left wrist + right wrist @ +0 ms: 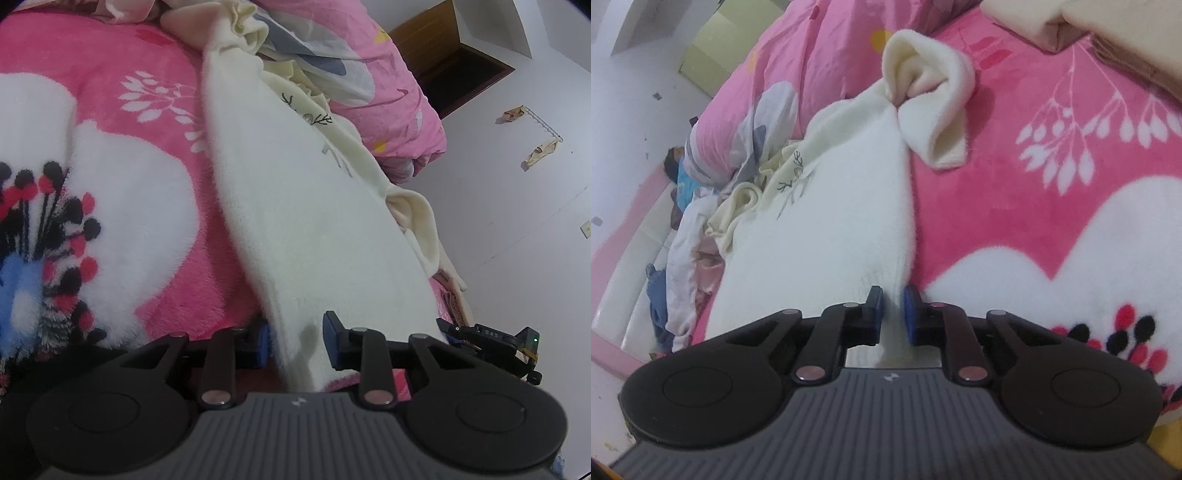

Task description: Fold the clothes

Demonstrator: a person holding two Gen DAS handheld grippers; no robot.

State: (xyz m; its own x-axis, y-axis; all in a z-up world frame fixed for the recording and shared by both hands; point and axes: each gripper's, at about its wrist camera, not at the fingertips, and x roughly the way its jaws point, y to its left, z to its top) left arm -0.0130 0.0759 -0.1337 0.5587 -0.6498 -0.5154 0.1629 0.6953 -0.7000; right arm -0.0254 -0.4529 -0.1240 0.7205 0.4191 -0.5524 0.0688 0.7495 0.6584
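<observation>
A cream fleece garment (295,221) with a small twig print lies stretched along a pink flowered blanket (110,184). Its hem runs between the blue pads of my left gripper (297,341), whose fingers stand apart on either side of the cloth. In the right wrist view the same garment (831,221) reaches away from me, with one sleeve (934,110) curled up at the far end. My right gripper (894,310) is shut on the near edge of the garment, the fabric pinched in the narrow gap. The other gripper's body (487,339) shows at the left view's right edge.
A pink quilt (812,55) is bunched along the garment's far side. Loose clothes (690,258) are heaped by the bed edge. Folded beige cloth (1071,29) lies at the top right. A wooden cabinet (454,62) stands beyond the bed against the white floor (517,221).
</observation>
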